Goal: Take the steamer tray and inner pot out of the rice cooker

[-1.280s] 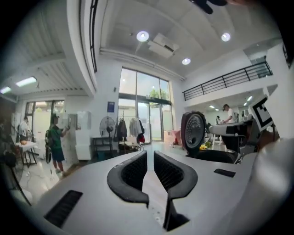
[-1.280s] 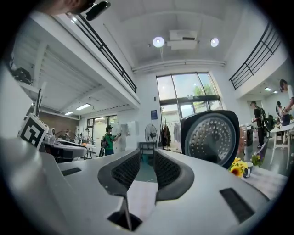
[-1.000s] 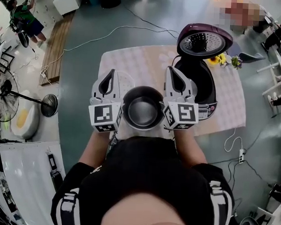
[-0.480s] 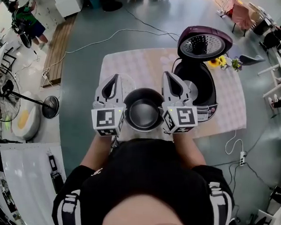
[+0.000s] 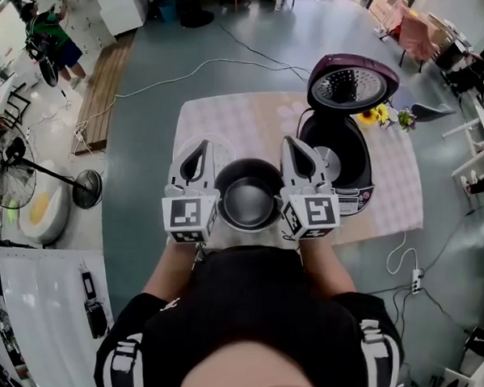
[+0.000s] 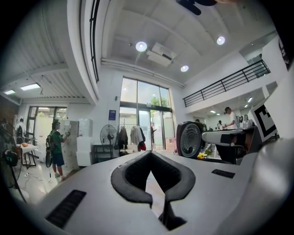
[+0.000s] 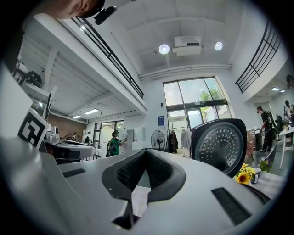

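I see the inner pot (image 5: 247,205) out of the rice cooker (image 5: 358,166), just left of it and nearer to me, wedged between my left gripper (image 5: 198,144) and right gripper (image 5: 297,143); its rim meets the inner flank of each (whether it hangs above the cloth-covered surface (image 5: 246,116) I cannot tell); both pairs of fingers (image 6: 129,179) are pressed together with nothing between them; the cooker's lid (image 5: 353,80) stands open.
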`<state>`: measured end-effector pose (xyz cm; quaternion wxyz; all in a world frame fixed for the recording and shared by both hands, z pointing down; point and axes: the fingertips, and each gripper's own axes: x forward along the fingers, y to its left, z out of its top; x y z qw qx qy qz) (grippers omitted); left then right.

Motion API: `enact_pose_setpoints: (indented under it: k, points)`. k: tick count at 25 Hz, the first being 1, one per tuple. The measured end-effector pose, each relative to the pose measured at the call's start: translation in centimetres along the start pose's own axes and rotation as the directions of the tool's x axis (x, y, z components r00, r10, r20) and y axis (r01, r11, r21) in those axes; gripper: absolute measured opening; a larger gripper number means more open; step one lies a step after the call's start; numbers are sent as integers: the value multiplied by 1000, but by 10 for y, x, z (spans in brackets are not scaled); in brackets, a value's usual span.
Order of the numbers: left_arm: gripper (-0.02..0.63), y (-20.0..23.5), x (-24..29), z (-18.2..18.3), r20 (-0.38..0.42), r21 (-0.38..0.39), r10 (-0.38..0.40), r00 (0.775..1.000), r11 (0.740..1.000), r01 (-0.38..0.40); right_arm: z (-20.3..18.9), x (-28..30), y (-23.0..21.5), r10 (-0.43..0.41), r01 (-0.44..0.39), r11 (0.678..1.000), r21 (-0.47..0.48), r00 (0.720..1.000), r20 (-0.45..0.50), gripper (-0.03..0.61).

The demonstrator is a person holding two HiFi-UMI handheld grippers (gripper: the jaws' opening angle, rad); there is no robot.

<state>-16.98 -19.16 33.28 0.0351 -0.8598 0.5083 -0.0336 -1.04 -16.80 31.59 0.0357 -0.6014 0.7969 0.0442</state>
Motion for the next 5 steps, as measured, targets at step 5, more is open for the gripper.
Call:
enact_pose_setpoints:
  k: [5]
  points:
    - [3,-7,-6,-4,-9,-4,-6,1000,1000,6,-6,-8,1,-5,5,1000,1,1000,-17,-2]
